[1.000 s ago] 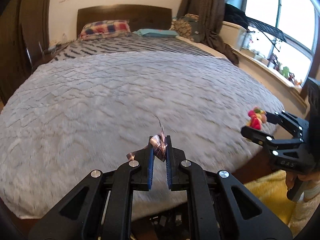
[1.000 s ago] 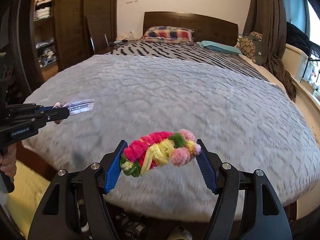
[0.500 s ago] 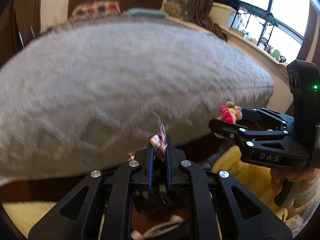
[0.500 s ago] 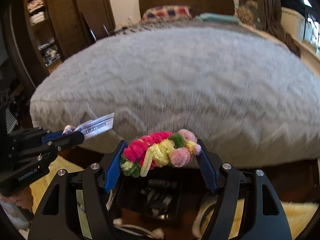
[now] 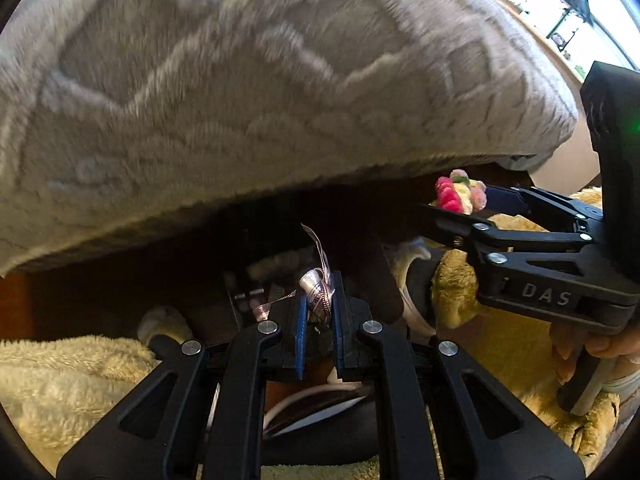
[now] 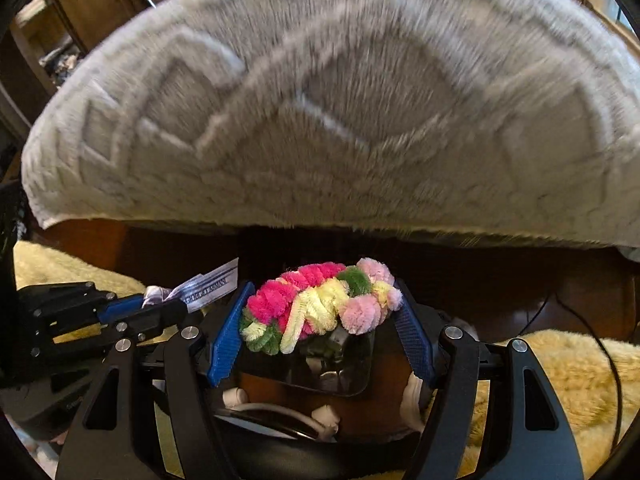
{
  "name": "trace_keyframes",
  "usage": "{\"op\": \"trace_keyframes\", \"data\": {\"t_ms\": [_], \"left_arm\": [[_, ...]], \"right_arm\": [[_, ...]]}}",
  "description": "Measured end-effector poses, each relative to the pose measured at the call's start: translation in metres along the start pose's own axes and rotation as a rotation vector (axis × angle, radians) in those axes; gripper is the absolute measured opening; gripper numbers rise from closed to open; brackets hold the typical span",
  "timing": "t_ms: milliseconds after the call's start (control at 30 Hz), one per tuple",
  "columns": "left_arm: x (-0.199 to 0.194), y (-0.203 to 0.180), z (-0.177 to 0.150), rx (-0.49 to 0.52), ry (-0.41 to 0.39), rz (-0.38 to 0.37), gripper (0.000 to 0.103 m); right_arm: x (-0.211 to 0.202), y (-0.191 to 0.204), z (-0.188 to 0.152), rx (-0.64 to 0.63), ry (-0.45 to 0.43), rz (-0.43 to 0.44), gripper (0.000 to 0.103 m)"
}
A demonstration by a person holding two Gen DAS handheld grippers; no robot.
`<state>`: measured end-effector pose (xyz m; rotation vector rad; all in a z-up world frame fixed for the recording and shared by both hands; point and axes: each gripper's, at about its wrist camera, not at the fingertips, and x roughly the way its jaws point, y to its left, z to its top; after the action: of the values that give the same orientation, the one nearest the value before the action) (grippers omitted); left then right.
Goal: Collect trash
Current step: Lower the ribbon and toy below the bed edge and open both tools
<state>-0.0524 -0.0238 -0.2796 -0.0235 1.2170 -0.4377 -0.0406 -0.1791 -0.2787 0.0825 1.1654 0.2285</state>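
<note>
Below the grey blanket's [image 6: 320, 120] edge, left tool [image 5: 319, 312] clamps a silver ribbon [image 5: 316, 288], right tool [image 6: 320, 312] grips a pipe-cleaner bundle [image 6: 316, 304].

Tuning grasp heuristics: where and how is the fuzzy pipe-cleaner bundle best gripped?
Grip the pipe-cleaner bundle at its two ends, coming from the long side, as the right claw does now. It is an elongated, soft, springy bundle, so pads on the ends compress it lengthwise and hold it level.

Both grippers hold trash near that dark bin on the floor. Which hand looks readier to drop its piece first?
Probably the right gripper: its fuzzy bundle hangs directly over the bin. The left gripper pinches a ribbon off to one side.
</note>
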Motion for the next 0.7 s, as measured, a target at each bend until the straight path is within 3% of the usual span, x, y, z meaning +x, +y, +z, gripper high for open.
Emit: {"op": "trace_keyframes", "data": {"t_ms": [167, 400, 600, 700], "left_arm": [[0.018, 0.012, -0.005, -0.029, 0.064, -0.016, 0.010], [0.026, 0.013, -0.008, -0.034, 0.086, -0.026, 0.017], [0.024, 0.018, -0.009, -0.046, 0.095, 0.013, 0.039], [0.020, 0.024, -0.008, -0.064, 0.071, 0.035, 0.058]], "right_arm": [[0.021, -0.008, 0.001, 0.057, 0.058, 0.031, 0.070], [0.018, -0.014, 0.010, 0.070, 0.045, 0.044, 0.075], [0.000, -0.026, 0.024, 0.092, -0.006, 0.048, 0.087], [-0.007, -0.032, 0.026, 0.099, -0.020, 0.041, 0.089]]}}
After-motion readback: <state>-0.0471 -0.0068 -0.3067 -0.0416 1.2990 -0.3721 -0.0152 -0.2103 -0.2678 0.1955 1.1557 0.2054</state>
